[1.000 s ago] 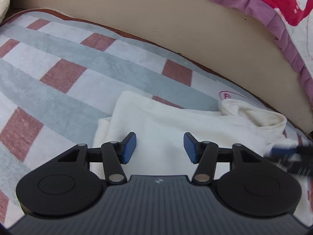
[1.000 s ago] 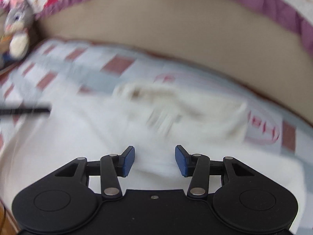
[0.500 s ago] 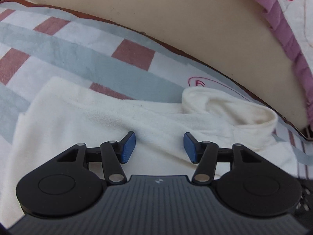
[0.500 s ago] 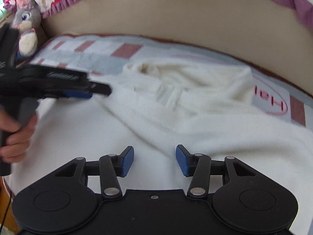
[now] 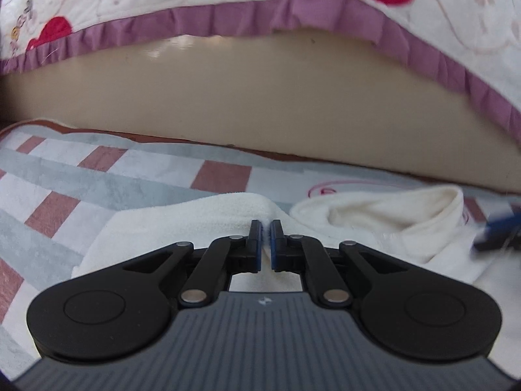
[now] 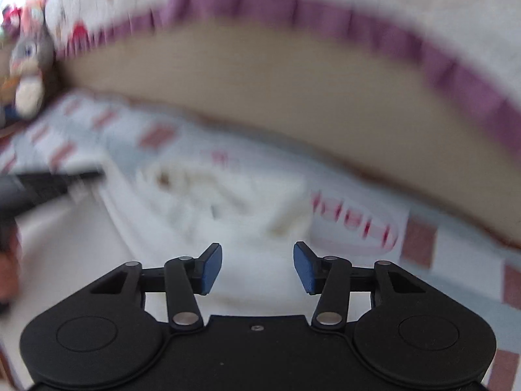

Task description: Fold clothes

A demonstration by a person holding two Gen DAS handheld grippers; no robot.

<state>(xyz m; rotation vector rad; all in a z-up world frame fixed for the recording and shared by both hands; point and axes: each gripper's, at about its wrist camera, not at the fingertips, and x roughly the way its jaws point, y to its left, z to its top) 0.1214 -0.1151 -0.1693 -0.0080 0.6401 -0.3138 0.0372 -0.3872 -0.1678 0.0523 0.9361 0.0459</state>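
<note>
A white fleece garment (image 5: pixel 195 218) lies spread on the checked blanket, its collar (image 5: pixel 390 215) standing open to the right. My left gripper (image 5: pixel 265 238) is shut on a raised fold of the garment just left of the collar, with white cloth pinched between the blue pads. My right gripper (image 6: pixel 258 267) hovers open over the garment (image 6: pixel 228 202) below the collar, nothing between its fingers; that view is blurred by motion. A blurred blue tip of the right gripper (image 5: pixel 498 231) shows at the right edge of the left wrist view. The left gripper (image 6: pixel 58 179) appears at far left in the right wrist view.
The blanket (image 5: pixel 97 179) has grey, white and red-brown checks. A beige padded board (image 5: pixel 260 104) runs behind it, with a purple-frilled quilt (image 5: pixel 228 16) hanging over its top. A plush toy (image 6: pixel 29 65) sits at the far left corner.
My left gripper moved right along the garment toward the collar and shut on a fold of it. My right gripper shifted over the garment, still open, and its view has gone blurry.
</note>
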